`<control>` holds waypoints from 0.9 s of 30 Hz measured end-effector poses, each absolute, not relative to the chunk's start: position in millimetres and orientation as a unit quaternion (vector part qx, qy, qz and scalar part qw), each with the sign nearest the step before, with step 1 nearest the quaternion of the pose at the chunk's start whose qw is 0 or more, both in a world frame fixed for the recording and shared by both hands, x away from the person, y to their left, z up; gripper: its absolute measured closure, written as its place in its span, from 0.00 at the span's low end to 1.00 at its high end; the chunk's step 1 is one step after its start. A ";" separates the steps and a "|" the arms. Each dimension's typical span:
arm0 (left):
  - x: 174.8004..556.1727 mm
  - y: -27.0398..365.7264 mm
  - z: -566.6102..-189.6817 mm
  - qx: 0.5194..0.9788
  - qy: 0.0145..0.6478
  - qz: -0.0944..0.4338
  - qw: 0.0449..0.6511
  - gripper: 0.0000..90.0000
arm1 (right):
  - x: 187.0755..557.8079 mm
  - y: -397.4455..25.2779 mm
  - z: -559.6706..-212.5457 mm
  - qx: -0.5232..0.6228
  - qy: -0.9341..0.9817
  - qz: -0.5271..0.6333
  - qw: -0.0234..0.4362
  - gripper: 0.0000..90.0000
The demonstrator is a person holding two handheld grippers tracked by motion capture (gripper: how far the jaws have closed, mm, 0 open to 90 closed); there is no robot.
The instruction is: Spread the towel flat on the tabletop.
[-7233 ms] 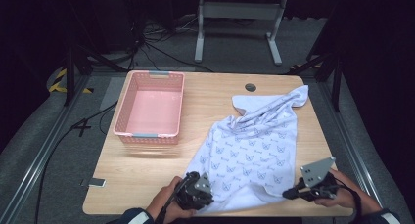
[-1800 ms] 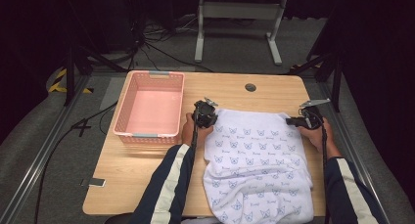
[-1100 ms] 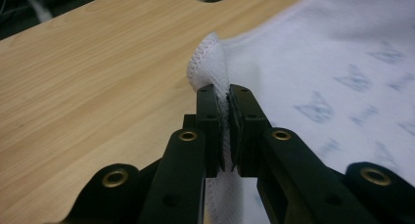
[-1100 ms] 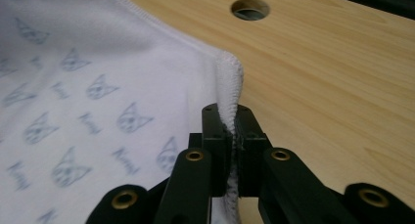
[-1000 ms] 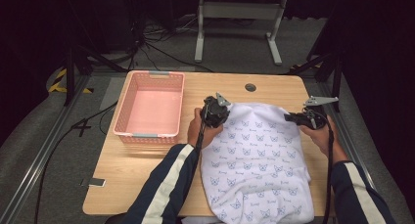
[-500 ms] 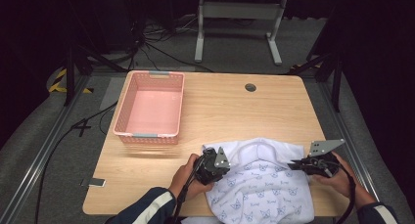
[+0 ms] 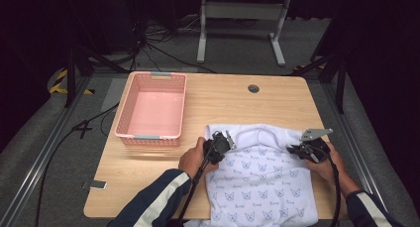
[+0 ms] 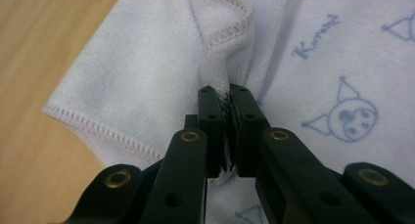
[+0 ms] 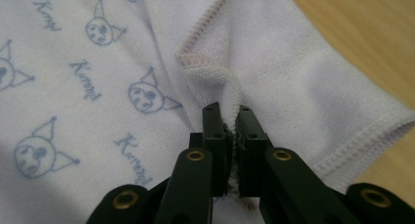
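Presently we count one white cat-print shirt (image 7: 260, 180) lying on the near right of the tabletop (image 7: 228, 100); one pink basket (image 7: 152, 109) well apart at left; two tongs, left tongs (image 8: 225, 104) and right tongs (image 9: 228, 119), each clamped tight on a shirt fold.

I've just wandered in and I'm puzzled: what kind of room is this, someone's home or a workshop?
Probably a lab or recording studio, not a home. The wooden table stands among black curtains, floor cables and a metal stand, and a person folds a printed shirt with handheld grippers beside a pink basket.
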State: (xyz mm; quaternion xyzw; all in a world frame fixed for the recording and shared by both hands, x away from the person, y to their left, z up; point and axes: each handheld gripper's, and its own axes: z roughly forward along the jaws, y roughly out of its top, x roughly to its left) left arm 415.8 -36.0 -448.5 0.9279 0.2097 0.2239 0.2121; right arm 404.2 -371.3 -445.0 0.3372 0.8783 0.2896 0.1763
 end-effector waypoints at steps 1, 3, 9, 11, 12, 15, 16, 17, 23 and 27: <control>424.4 -39.2 -449.5 0.926 0.210 0.230 0.214 0.95 | 414.7 -370.4 -444.8 0.346 0.875 0.284 0.186 0.95; 441.0 -44.9 -449.6 0.923 0.218 0.245 0.201 0.95 | 431.8 -368.6 -444.6 0.354 0.871 0.279 0.195 0.95; 488.0 -52.6 -451.8 0.906 0.258 0.271 0.198 0.95 | 479.9 -365.2 -444.9 0.384 0.855 0.272 0.218 0.95; 501.8 -52.2 -452.0 0.900 0.274 0.271 0.202 0.95 | 493.7 -361.6 -445.7 0.389 0.850 0.270 0.230 0.95; 501.8 -52.2 -452.0 0.900 0.274 0.271 0.202 0.95 | 499.8 -358.6 -446.5 0.389 0.848 0.265 0.243 0.95; 518.7 -48.0 -448.5 0.897 0.300 0.251 0.208 0.95 | 509.6 -350.0 -448.6 0.389 0.842 0.260 0.268 0.95; 518.7 -48.0 -448.5 0.897 0.300 0.251 0.208 0.95 | 511.1 -347.8 -448.5 0.389 0.841 0.261 0.271 0.95; 522.9 -40.7 -443.2 0.884 0.321 0.237 0.243 0.94 | 511.7 -346.9 -447.4 0.386 0.842 0.262 0.271 0.95; 511.9 -16.6 -403.7 0.861 0.324 0.211 0.331 0.94 | 496.1 -351.5 -424.7 0.369 0.832 0.331 0.248 0.95; 492.4 8.2 -371.8 0.858 0.296 0.196 0.371 0.94 | 470.1 -359.5 -400.0 0.339 0.828 0.380 0.235 0.95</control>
